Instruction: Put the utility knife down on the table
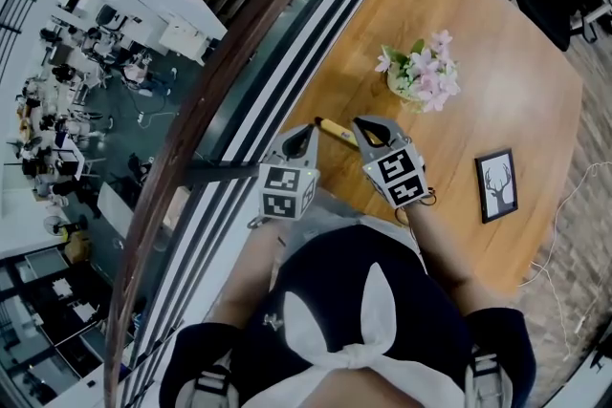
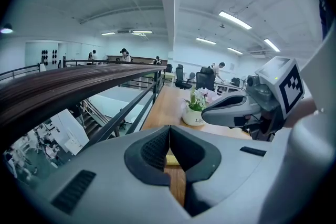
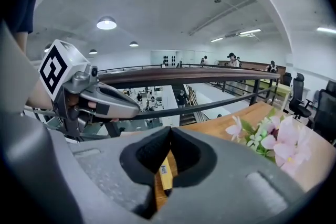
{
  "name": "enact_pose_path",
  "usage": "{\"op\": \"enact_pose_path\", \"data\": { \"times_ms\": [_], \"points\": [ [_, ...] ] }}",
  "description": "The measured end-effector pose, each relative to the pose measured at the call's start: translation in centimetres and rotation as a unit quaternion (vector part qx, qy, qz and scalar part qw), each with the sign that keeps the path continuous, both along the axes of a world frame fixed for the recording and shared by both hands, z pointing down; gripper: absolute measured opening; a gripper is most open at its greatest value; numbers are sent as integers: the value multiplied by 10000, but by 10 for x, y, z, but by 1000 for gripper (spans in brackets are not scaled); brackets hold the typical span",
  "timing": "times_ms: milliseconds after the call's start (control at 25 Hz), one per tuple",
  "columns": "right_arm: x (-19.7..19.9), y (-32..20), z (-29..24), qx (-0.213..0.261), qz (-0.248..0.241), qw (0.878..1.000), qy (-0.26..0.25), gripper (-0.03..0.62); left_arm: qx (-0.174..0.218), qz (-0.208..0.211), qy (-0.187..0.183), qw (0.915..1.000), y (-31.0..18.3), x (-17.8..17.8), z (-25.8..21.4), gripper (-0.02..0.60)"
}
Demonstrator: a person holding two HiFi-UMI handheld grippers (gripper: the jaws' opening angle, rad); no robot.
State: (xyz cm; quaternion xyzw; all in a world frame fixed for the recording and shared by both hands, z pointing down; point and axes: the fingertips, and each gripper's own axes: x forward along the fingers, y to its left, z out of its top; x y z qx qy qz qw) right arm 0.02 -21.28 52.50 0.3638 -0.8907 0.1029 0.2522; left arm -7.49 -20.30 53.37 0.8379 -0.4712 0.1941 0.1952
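Two closed, empty grippers: your left gripper (image 1: pixel 308 131) and right gripper (image 1: pixel 368 124). The knife (image 1: pixel 335 130) lies flat on the table (image 1: pixel 497 81), its length running between their tips.

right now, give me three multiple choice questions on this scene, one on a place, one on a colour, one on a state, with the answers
1. Where is the utility knife?
A. lying on the wooden table
B. in the flower pot
C. on top of the picture frame

2. What colour is the knife's body?
A. red
B. yellow
C. green

3. How do the jaws of the right tool stand?
A. wide apart
B. clamped on the flower pot
C. closed together

Answers:
1 A, the head view shows it flat on the wood.
2 B, it shows yellow in the head view.
3 C, its pads meet in the right gripper view, and the knife lies on the table beyond them.
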Motion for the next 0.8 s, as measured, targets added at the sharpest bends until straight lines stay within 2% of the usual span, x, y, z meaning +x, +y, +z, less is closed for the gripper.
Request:
{"op": "enact_pose_path", "data": {
  "times_ms": [800],
  "points": [
    [3, 16, 0, -90, 49, 9999, 31, -3, 8, 123, 37, 9999, 4, 7, -2, 18]
  ]
}}
